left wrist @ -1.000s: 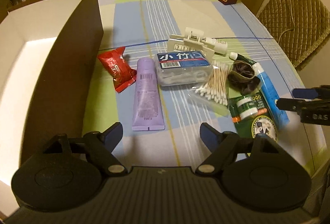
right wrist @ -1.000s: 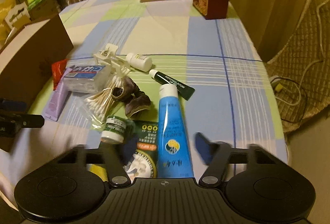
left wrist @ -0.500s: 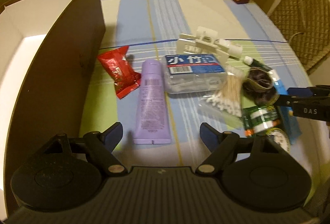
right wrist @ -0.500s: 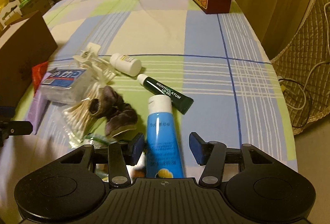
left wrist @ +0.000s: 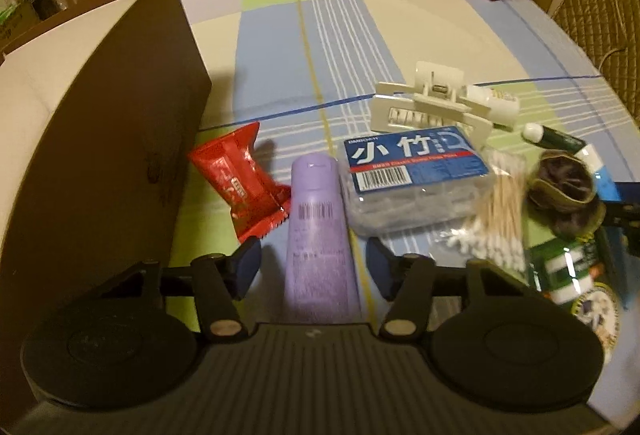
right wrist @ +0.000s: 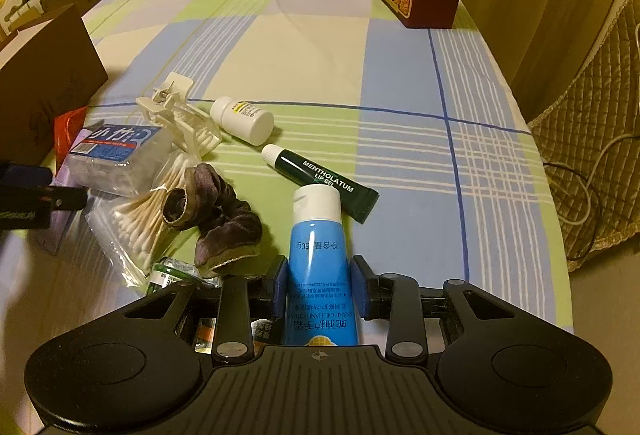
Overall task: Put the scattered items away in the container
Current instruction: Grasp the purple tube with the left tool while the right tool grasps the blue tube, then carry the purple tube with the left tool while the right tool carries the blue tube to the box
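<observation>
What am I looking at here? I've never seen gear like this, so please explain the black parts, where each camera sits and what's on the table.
A person holds two handheld grippers, each with a camera looking along its fingers. The left gripper is open around a purple tube, beside the brown box. The right gripper has its pads against a blue tube. On the checked tablecloth also lie cotton swabs, a scrunchie, a lip gel tube and a white bottle.

tubes: 3 [right wrist: 320,255] | bottle: 1 [right wrist: 244,119] | hair clip: 1 [right wrist: 180,119] | scrunchie: 1 [right wrist: 216,211] | cardboard box: 1 [left wrist: 100,139]
</observation>
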